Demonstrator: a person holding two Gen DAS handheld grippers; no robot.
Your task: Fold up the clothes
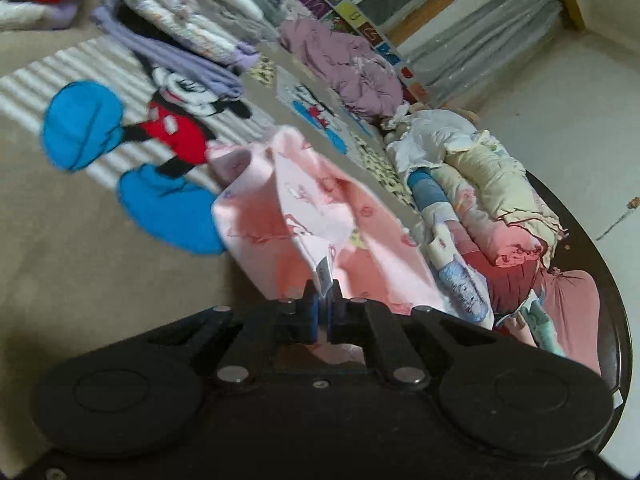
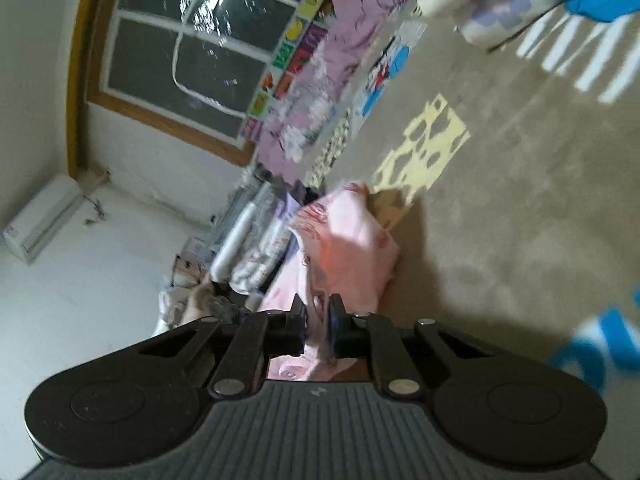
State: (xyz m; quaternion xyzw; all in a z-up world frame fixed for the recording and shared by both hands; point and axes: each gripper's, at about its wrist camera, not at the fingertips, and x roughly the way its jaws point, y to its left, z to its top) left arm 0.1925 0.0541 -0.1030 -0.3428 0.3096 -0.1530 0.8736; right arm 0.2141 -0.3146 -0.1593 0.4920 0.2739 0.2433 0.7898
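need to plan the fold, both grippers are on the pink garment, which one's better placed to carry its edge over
Left, probably. The left gripper pinches a thin edge of the pink garment, which spreads out ahead of it. The right gripper grips a bunched part.

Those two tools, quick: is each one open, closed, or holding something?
Left tool: closed on the pink garment.
Right tool: closed on the same pink garment.

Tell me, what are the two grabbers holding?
Both pinch the pink garment: left hand-held gripper at its edge by the tag, right hand-held gripper on a bunched fold.
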